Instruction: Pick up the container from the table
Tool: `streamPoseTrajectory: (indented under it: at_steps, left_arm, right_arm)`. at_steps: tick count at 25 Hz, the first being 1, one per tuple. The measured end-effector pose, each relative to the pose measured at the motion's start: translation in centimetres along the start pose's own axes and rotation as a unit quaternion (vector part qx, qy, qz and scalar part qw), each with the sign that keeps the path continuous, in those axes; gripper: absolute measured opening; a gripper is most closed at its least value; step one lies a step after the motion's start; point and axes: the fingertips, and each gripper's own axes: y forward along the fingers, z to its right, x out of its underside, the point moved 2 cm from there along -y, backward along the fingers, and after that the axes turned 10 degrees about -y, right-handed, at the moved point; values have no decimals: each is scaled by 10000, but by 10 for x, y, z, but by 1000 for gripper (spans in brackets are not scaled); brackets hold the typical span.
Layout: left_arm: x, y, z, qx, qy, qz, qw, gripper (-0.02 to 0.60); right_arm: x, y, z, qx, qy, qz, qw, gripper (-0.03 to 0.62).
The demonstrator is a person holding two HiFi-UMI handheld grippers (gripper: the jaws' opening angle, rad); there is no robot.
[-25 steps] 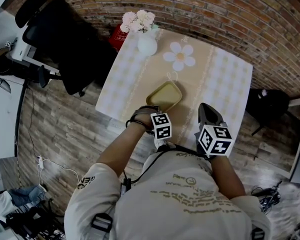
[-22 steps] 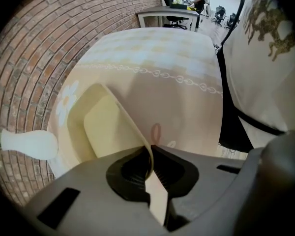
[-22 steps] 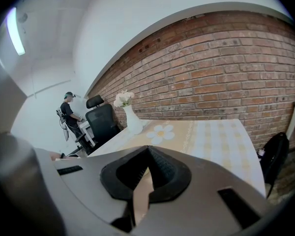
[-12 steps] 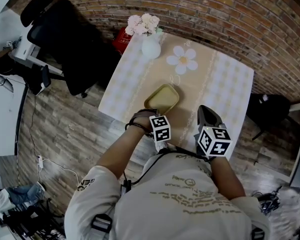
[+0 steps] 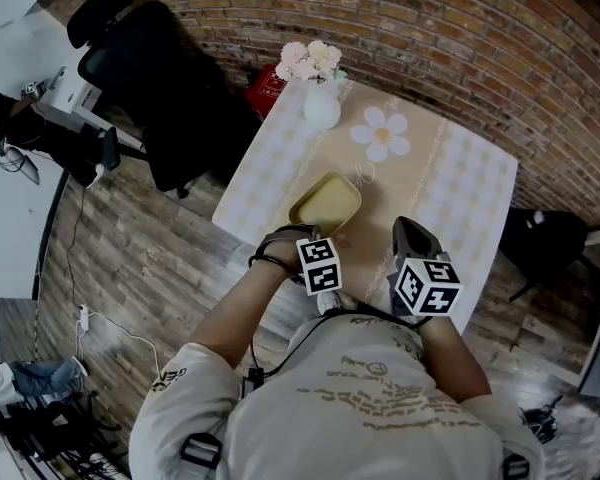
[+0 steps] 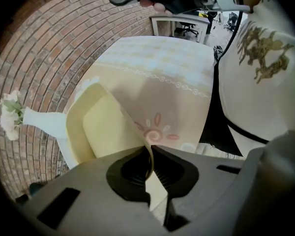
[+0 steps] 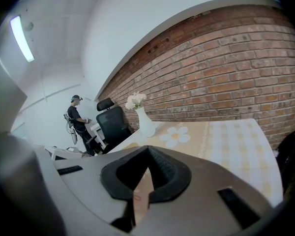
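Observation:
The container [image 5: 325, 203] is a shallow pale-yellow tub. In the left gripper view the container [image 6: 101, 127] hangs tilted above the tablecloth, held by its near rim. My left gripper [image 6: 151, 154] is shut on that thin rim, pointing steeply down. In the head view the left gripper [image 5: 315, 232] is at the tub's near edge, over the table's front. My right gripper [image 5: 412, 230] hovers to the right of the tub, apart from it. In its own view the right gripper [image 7: 142, 181] has its jaws together with nothing between them.
The table [image 5: 460, 188] carries a checked beige cloth with a white flower-shaped mat [image 5: 380, 135]. A white vase [image 5: 322, 108] of flowers stands at the far left corner. A black office chair [image 5: 170, 88] stands left of the table. A person [image 7: 77, 124] stands far off.
My left gripper has risen with the container's rim in it, and the tub now hangs tilted off the cloth. The right gripper has shifted slightly.

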Motion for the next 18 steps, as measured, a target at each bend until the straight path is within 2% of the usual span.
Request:
streamPoseTrajectory:
  at_steps: [10, 18]
  left_arm:
    - [6, -53, 0, -72, -306, 163, 9994, 21]
    - [26, -77, 7, -150, -650, 99, 9977, 20]
  right_arm:
    - [-13, 17, -26, -452, -293, 128, 9985, 2]
    - [-15, 31, -48, -732, -561, 79, 9957, 2]
